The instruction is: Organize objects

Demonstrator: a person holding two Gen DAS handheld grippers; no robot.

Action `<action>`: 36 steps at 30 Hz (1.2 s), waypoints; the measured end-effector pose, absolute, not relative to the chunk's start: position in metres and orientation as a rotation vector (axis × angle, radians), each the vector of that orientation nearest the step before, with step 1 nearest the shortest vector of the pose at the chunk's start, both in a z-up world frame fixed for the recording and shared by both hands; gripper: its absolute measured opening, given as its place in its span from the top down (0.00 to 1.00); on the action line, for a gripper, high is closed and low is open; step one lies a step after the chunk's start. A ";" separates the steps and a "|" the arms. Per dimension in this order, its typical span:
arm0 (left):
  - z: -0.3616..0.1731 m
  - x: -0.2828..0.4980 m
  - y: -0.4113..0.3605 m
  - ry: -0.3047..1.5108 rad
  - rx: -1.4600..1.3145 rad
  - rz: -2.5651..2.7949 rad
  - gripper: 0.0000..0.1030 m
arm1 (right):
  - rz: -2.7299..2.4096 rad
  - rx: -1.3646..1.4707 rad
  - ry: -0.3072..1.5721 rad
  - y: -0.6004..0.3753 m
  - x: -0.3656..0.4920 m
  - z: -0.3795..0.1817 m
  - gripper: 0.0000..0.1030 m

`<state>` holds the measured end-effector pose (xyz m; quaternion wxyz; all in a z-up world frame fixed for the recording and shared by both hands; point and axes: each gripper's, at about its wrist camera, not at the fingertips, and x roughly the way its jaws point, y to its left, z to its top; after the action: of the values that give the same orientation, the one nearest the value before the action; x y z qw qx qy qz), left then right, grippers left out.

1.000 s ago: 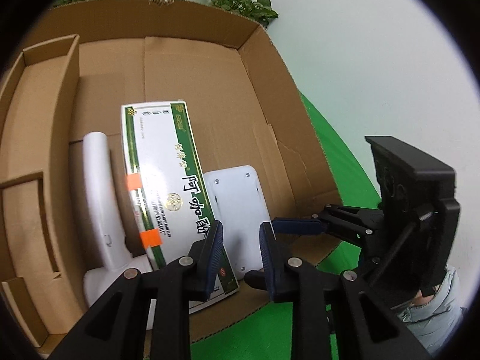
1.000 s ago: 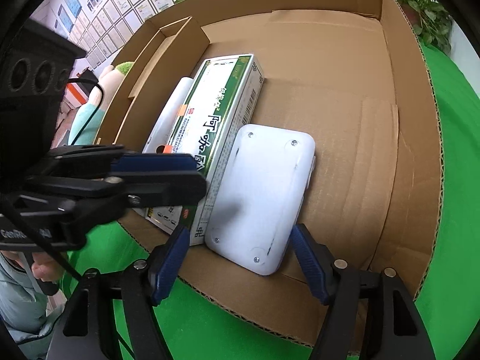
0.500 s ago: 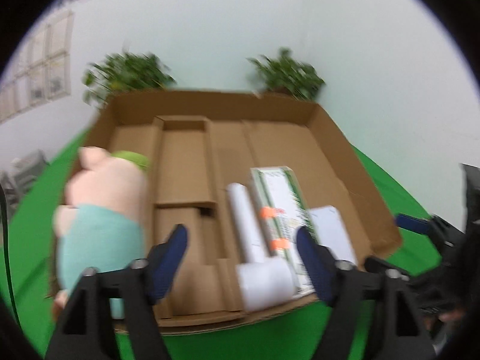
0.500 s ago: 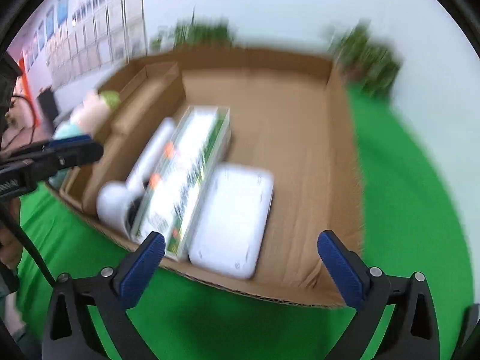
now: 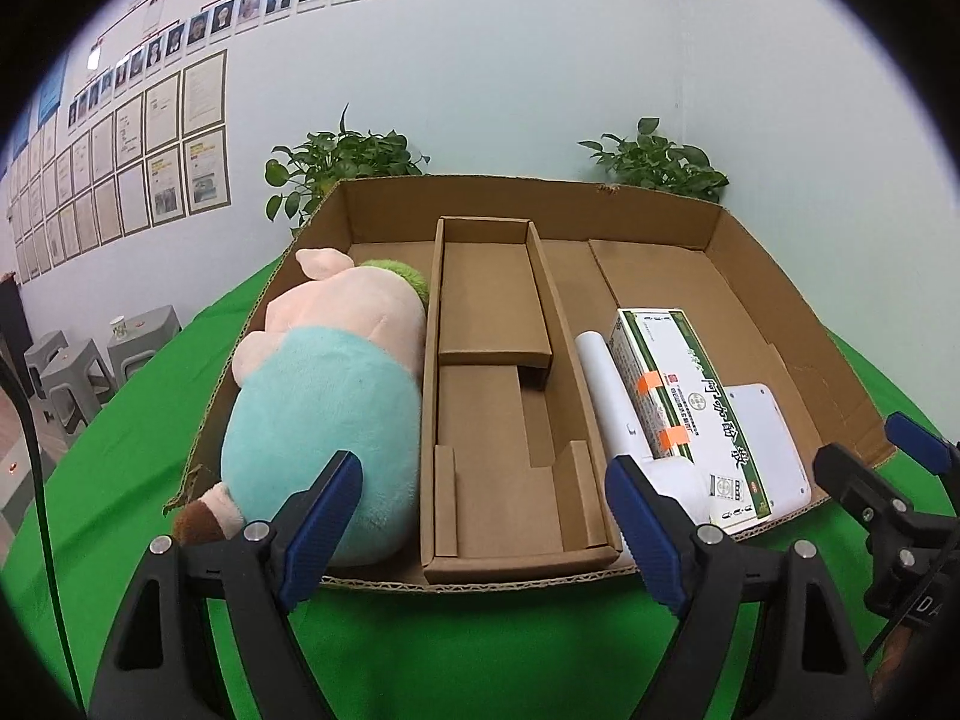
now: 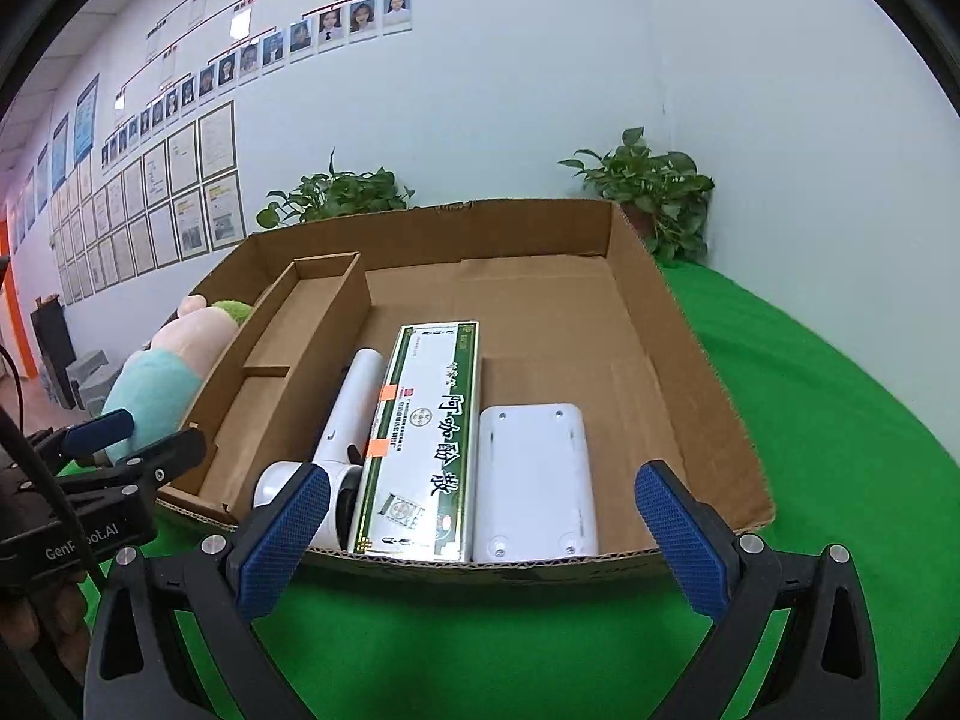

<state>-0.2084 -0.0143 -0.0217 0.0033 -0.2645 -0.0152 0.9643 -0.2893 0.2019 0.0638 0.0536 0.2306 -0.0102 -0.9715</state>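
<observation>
Cardboard box: we see it lying open on the green desk, just beyond both pairs of tongs, with everything visible already inside it.
Plush pig: fills the leftmost bay, ahead and to the left of our left tongs.
Divider insert: the narrow middle compartment straight ahead of our left tongs holds nothing that we can see.
White handheld device: lies lengthwise ahead of the left finger of our right tongs, touching the green-and-white carton beside it.
White flat case: lies straight ahead between the fingers of our right tongs, just to the right of the carton.
Left tongs: spread wide and holding nothing, short of the box's near edge.
Right tongs: also spread wide and holding nothing, hovering over the desk in front of the near wall.
Step in hand: we judge the packing is at or near its end, since both tongs hang free outside the box and no loose item shows on the desk.
Next move: we think it calls for a check for anything left outside the views; if nothing is, a small nudge to square the carton and case would do.
Caution: we would approach low and slowly, as the near wall is thin corrugated board.
</observation>
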 end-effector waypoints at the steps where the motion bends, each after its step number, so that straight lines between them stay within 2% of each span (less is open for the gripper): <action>1: -0.023 -0.210 -0.013 -0.058 -0.833 3.028 0.19 | -2.951 0.702 -0.040 0.205 -0.287 0.065 0.00; 11: -0.033 -0.215 0.000 -0.018 -0.792 3.096 0.18 | -2.932 0.711 -0.077 0.202 -0.292 0.059 0.00; 18: -0.047 -0.219 0.022 0.127 -0.744 3.184 0.06 | -2.946 0.766 -0.019 0.193 -0.298 0.045 0.00; 22: -0.047 -0.222 0.021 0.097 -0.762 3.179 0.01 | -2.945 0.797 -0.016 0.192 -0.300 0.040 0.00; 36: -0.049 -0.227 0.021 0.119 -0.822 3.187 0.01 | -2.958 0.876 -0.004 0.189 -0.310 0.036 0.00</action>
<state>-0.2268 0.0210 -0.0494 -0.0759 -0.2489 0.0360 0.9649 -0.3096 0.1890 0.0365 0.0283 0.2840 -0.0014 -0.9584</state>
